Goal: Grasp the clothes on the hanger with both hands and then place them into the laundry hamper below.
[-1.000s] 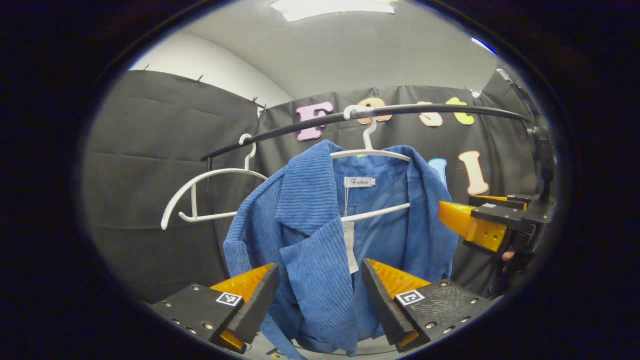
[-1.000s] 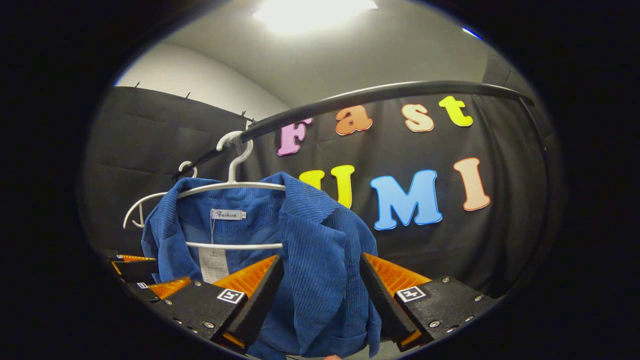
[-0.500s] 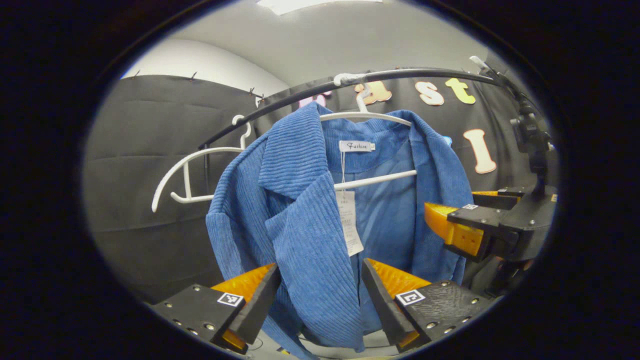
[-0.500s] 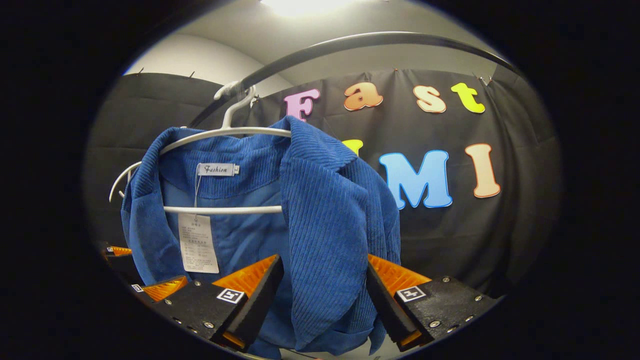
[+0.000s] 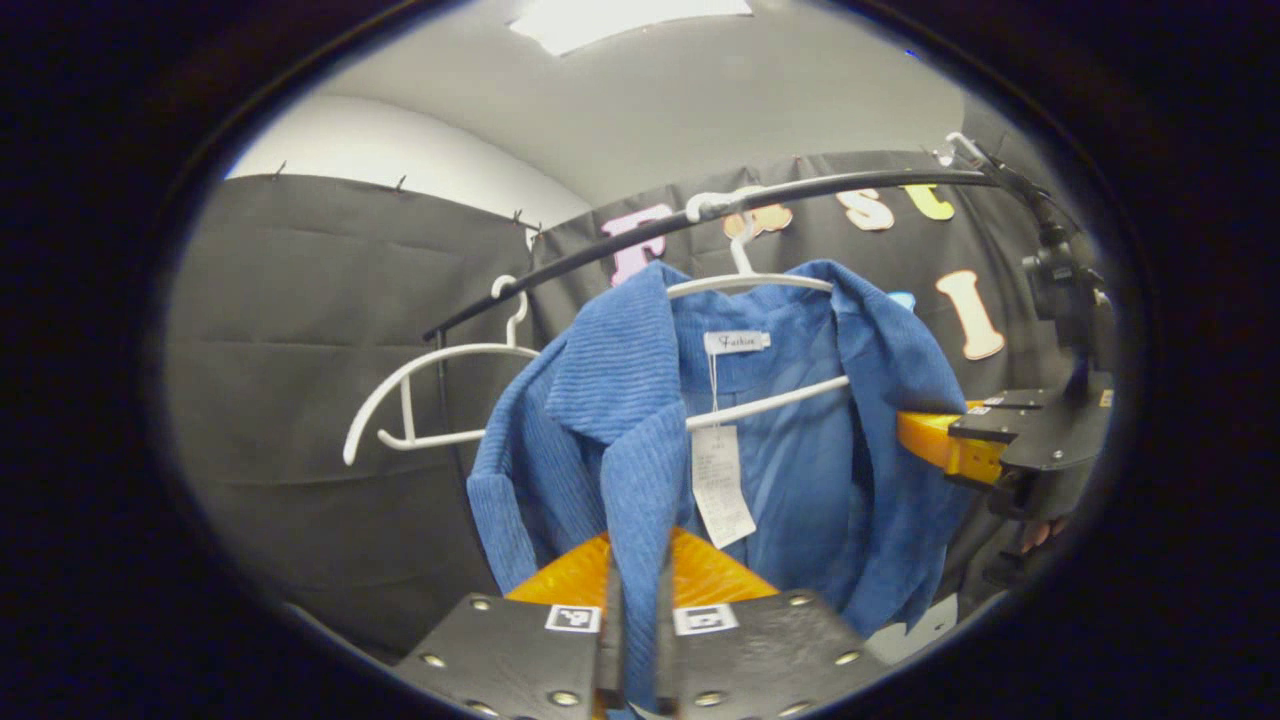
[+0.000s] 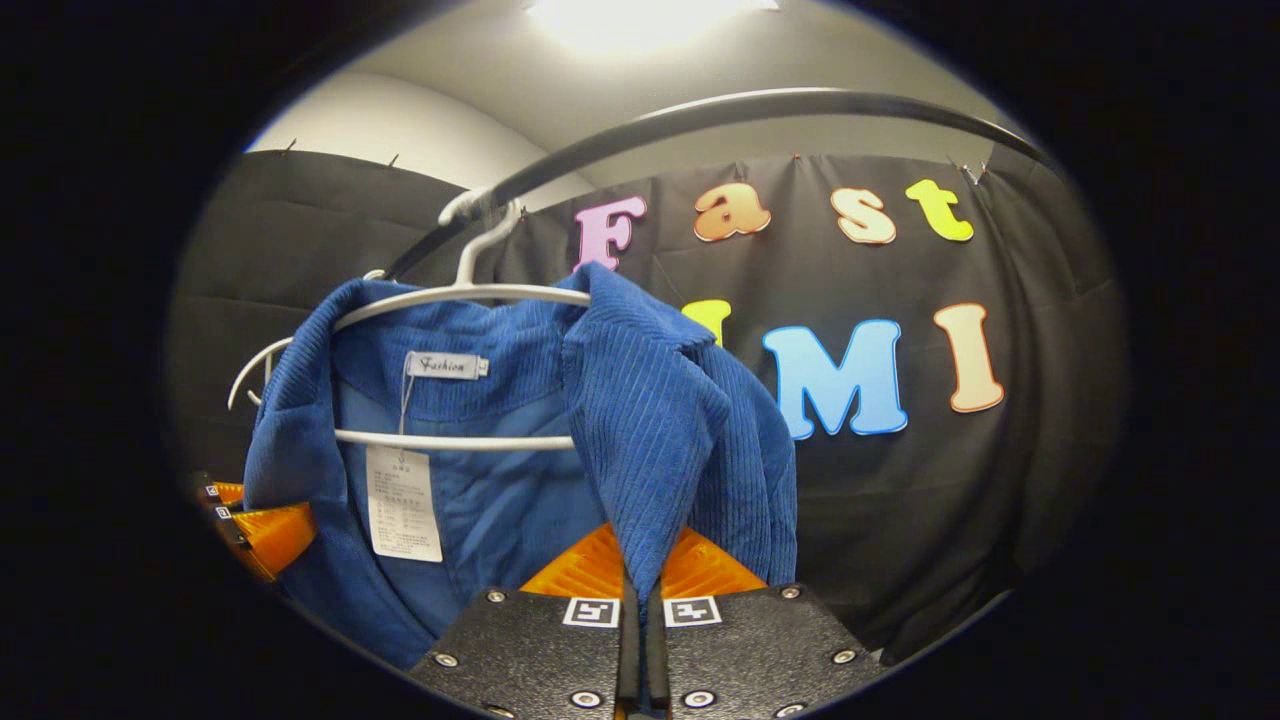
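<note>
Pinching blue jacket (image 5: pixel 600 400) lapels, both claws closed.

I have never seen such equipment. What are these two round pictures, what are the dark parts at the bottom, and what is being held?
No robot arm is here: a person carries one two-finger claw in each hand, and a camera rides on each claw. The left gripper view looks along the left claw; the right gripper view looks along the right claw. The dark parts at the bottom are each claw's own fingers.

A blue jacket hangs on a white hanger from a black rail. Each claw is shut on one front edge of the jacket. In the left gripper view the right claw also appears at the side, beside the jacket. A second, bare hanger hangs on the same rail. The jacket is not yet off its hanger.
</note>
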The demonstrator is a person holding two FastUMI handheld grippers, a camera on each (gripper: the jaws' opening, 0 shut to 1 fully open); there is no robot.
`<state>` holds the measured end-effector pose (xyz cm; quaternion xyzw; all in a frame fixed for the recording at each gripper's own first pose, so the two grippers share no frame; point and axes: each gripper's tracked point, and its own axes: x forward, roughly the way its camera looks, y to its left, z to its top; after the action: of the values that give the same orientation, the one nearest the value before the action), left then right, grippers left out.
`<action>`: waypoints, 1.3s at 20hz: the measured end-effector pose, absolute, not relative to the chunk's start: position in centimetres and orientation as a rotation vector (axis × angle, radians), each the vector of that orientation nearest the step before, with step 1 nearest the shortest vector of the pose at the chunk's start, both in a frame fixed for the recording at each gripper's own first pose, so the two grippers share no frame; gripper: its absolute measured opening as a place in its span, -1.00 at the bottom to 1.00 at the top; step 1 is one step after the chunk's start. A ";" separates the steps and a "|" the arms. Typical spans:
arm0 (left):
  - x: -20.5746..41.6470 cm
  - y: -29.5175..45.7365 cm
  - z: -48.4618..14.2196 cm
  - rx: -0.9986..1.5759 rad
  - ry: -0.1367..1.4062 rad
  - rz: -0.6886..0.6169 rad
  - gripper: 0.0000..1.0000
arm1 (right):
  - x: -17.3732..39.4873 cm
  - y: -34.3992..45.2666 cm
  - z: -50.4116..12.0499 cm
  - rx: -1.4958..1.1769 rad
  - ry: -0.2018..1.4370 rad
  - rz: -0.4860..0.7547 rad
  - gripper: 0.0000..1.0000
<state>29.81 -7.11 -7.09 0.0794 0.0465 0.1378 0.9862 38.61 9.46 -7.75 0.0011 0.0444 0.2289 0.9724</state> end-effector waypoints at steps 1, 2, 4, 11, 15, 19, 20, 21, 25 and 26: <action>29.5 -7.3 -6.6 0.151 0.083 0.262 -0.89 | 38.7 8.9 -6.3 -0.004 0.041 0.439 -0.96; 29.5 -7.6 -6.3 0.136 0.076 0.238 -0.96 | 38.8 8.3 -4.8 -0.005 -0.008 0.417 -0.96; 28.5 -7.5 -4.6 0.134 0.052 0.230 -0.96 | 38.7 7.5 -2.8 -0.005 -0.065 0.388 -0.96; 27.5 -4.6 2.6 0.158 -0.076 0.256 -0.96 | 40.8 4.3 1.2 -0.010 -0.155 0.288 -0.96; 27.8 -1.0 6.0 0.175 -0.141 0.308 -0.96 | 42.7 2.6 3.3 -0.040 -0.200 0.225 -0.96; 28.7 2.8 8.4 0.187 -0.174 0.345 -0.98 | 44.5 1.6 3.6 -0.106 -0.234 0.179 -0.96; 29.1 3.7 8.6 0.202 -0.174 0.355 -0.98 | 44.9 1.4 3.5 -0.121 -0.238 0.168 -0.96; 29.6 4.4 8.6 0.218 -0.171 0.361 -0.98 | 45.5 1.3 3.2 -0.134 -0.236 0.157 -0.96; 31.5 6.6 7.6 0.250 -0.140 0.374 -0.98 | 47.5 0.4 1.6 -0.174 -0.199 0.121 -0.96; 31.9 7.1 7.3 0.252 -0.131 0.376 -0.96 | 48.0 0.4 1.0 -0.187 -0.191 0.118 -0.96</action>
<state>31.94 7.13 7.27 0.1248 -0.0649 0.1864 0.9724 47.98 0.39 1.01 -0.0930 -0.0950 0.0588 0.9894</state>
